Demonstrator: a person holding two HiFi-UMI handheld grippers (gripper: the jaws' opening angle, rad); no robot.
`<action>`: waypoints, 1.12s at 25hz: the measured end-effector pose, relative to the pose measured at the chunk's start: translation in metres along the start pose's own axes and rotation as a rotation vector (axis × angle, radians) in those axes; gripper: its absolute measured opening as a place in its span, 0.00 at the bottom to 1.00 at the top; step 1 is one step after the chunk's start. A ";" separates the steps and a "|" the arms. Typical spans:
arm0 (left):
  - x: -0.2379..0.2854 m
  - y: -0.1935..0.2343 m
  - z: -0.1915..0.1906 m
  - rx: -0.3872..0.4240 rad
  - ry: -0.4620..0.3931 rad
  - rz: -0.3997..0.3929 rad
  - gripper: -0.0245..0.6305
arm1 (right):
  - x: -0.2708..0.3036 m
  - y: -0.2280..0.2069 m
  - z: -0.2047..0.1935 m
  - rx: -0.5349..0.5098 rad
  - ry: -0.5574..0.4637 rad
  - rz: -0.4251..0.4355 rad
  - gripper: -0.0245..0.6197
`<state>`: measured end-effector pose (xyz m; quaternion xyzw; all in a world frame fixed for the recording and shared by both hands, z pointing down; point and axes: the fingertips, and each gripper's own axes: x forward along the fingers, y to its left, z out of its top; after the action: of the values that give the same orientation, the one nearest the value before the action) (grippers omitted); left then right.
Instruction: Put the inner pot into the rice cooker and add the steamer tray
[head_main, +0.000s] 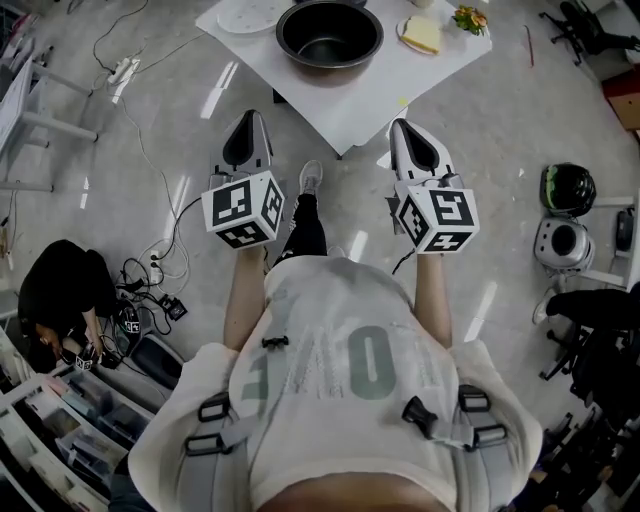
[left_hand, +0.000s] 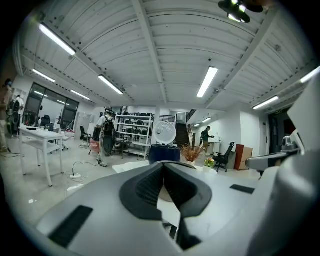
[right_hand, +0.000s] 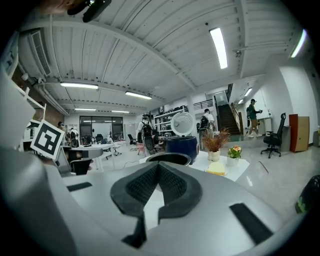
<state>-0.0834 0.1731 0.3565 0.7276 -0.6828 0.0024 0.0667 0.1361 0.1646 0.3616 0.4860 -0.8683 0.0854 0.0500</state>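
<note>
The black inner pot (head_main: 329, 35) stands empty on the white table (head_main: 350, 110) ahead of me; the right gripper view shows its rim (right_hand: 170, 158). A white perforated steamer tray (head_main: 247, 14) lies flat on the table to the pot's left. The dark blue rice cooker (right_hand: 181, 146) stands behind the pot, and the left gripper view also shows this cooker (left_hand: 164, 152). My left gripper (head_main: 250, 118) and right gripper (head_main: 401, 124) are held level side by side, short of the table's near corner. Both are shut and empty.
A plate with a yellow slab (head_main: 421, 35), a small flower pot (head_main: 469, 18) and a vase of dried stems (right_hand: 214, 150) share the table. Cables and a power strip (head_main: 122, 70) lie on the floor at left. Helmets (head_main: 567, 188) and office chairs stand at right. People stand across the room.
</note>
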 end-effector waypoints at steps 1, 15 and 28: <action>0.011 0.002 0.004 0.001 -0.004 -0.003 0.07 | 0.009 -0.005 0.006 -0.005 -0.006 -0.005 0.05; 0.170 0.038 0.103 0.052 -0.133 -0.074 0.07 | 0.138 -0.071 0.115 -0.059 -0.152 -0.116 0.05; 0.239 0.046 0.164 0.066 -0.214 -0.107 0.07 | 0.187 -0.112 0.170 -0.110 -0.217 -0.203 0.05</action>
<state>-0.1274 -0.0838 0.2207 0.7610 -0.6456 -0.0563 -0.0305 0.1336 -0.0825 0.2383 0.5743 -0.8184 -0.0208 -0.0090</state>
